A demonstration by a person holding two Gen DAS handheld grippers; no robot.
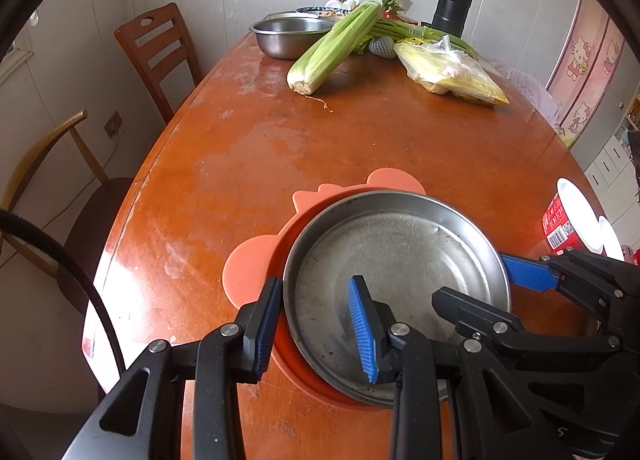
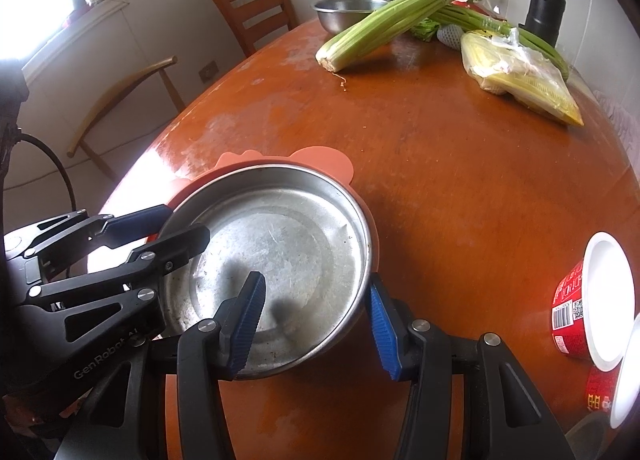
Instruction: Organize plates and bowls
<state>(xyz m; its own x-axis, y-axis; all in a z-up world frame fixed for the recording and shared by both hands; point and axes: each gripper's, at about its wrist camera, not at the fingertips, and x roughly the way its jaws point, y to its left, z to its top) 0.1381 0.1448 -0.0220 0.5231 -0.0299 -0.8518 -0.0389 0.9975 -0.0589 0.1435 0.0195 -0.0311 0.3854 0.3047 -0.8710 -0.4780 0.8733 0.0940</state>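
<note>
A shallow steel plate rests on an orange lobed mat near the table's front edge. My left gripper is on the plate's left rim, one finger outside and one inside, closed on the wall. On the opposite rim my right gripper straddles the wall. Its outer pad lies against the rim, its inner pad stands clear over the plate's floor. The plate holds nothing.
At the far end of the orange wooden table are a steel bowl, celery, a bagged yellow vegetable and a black flask. Red instant-noodle cups lie right. Two chairs stand left.
</note>
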